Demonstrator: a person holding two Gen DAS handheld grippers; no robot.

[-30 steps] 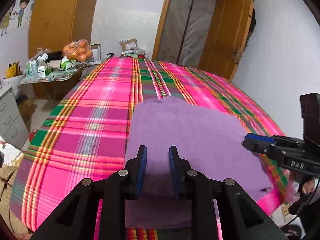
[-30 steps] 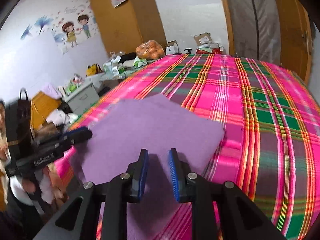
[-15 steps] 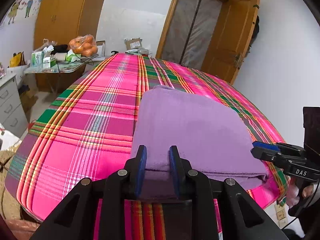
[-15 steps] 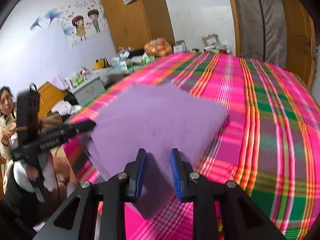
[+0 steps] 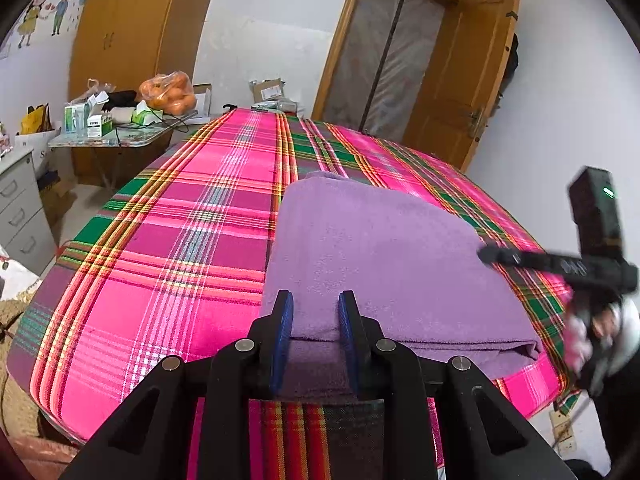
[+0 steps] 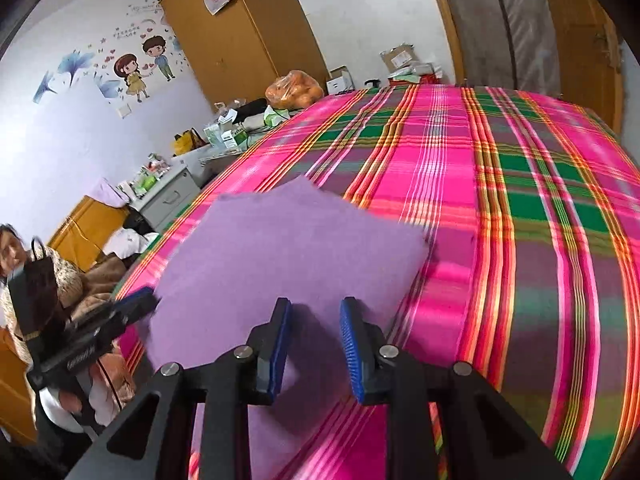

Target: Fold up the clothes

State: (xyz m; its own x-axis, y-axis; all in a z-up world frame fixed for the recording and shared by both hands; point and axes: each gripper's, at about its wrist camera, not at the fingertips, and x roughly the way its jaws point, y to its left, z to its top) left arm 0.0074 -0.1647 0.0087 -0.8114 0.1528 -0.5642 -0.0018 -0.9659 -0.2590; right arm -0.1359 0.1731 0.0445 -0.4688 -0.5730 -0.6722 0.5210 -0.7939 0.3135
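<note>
**Folding nearly closed on the purple cloth**

Lying near the front edge of the pink, green and orange plaid bedspread [image 5: 180,240], the soft purple fleece garment [image 5: 380,264] shows two stacked layers along its near side, the upper one set slightly back from the lower. It reads as already folded over at least once; whether another fold is due or this is the finished bundle cannot be settled from here.

The left gripper [image 5: 314,336] hovers at the near edge with its blue pads apart, released and holding nothing. The right gripper [image 6: 314,344] is likewise spread, the cloth visible through the gap between its pads and none pinched; in the left view it is blurred at the cloth's right side.

Any further fold would call for pinching both near corners evenly so the layers stay aligned.

Beyond the bed, a cluttered glass side table [image 5: 120,140] carries a bag of oranges [image 5: 170,94], well apart from the work. A grey drawer unit [image 5: 20,208] stands left. Nothing lies on the bedspread in the way.
</note>
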